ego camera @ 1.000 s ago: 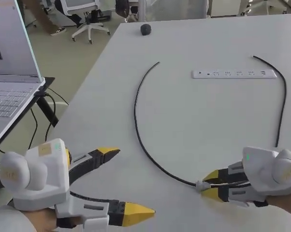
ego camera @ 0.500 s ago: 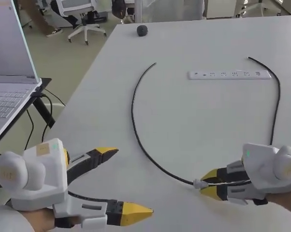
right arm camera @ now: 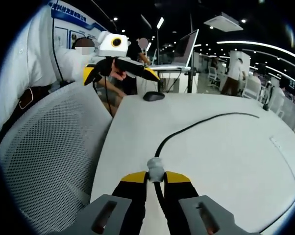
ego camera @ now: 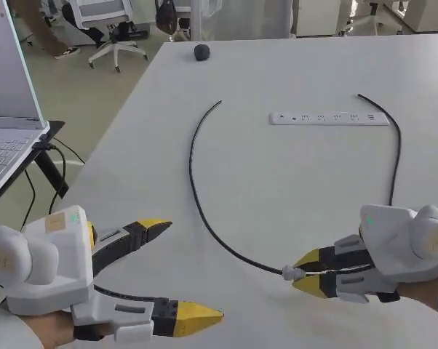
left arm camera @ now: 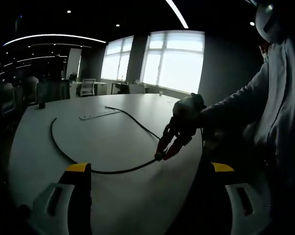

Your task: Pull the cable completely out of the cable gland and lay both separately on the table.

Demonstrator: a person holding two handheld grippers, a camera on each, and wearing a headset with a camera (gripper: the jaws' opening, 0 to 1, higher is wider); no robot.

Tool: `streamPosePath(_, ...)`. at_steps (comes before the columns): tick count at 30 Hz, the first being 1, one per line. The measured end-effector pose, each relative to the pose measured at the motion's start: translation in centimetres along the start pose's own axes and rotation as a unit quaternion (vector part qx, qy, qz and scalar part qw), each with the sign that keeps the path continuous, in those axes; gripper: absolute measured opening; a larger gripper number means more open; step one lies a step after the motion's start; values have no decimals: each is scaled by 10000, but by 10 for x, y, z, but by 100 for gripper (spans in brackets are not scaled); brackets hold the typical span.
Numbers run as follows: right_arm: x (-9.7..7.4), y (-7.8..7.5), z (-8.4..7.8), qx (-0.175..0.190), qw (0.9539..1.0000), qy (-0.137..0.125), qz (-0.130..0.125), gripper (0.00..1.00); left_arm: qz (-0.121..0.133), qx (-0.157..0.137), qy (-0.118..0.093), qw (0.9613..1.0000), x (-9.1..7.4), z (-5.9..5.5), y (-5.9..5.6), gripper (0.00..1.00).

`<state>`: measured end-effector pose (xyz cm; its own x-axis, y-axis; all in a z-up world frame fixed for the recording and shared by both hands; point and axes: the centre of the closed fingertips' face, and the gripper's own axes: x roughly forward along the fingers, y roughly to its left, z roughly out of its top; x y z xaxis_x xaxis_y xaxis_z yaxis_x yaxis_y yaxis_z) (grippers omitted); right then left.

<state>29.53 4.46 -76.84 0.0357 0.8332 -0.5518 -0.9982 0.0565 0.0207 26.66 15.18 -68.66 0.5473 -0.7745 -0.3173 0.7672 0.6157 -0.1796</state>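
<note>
Currently, the left gripper [ego camera: 188,269] sits at the lower left of the head view, pointing right, jaws spread wide and gripping nothing. The right gripper [ego camera: 304,272], at the lower right, points left with its jaws clamped narrowly on the cable gland [ego camera: 290,273]. The black cable [ego camera: 191,174] arcs from the gland across the table [ego camera: 299,189] toward upper centre.

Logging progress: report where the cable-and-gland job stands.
Done: nothing yet; the black cable still runs through the grey cable gland. In hand: the right gripper pinches the gland; the left gripper hangs open. Left: pull the cable free, lay both apart on the table.
</note>
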Motion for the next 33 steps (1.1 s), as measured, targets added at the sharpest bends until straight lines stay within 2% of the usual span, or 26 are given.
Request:
streamPosePath(7, -17, -3, 21, -46, 10000, -35, -69, 8, -134, 90, -61, 9999, 3, 6, -4, 99)
streamPosePath(13, -30, -3, 45, 45, 9999, -85, -53, 8, -258, 231, -173, 9993, 7, 21, -5, 99)
streamPosePath(17, -35, 0, 56, -55, 9999, -91, -36, 8, -378, 293, -249, 9985, 11, 31, -7, 98)
streamPosePath(25, -32, 4, 63, -89, 9999, -74, 7, 8, -654, 494, -111, 9966, 30, 33, -15, 97)
streamPosePath(33, -28, 12, 83, -268, 9994, -60, 223, 8, -1060, 782, -49, 9913, 54, 46, -28, 94)
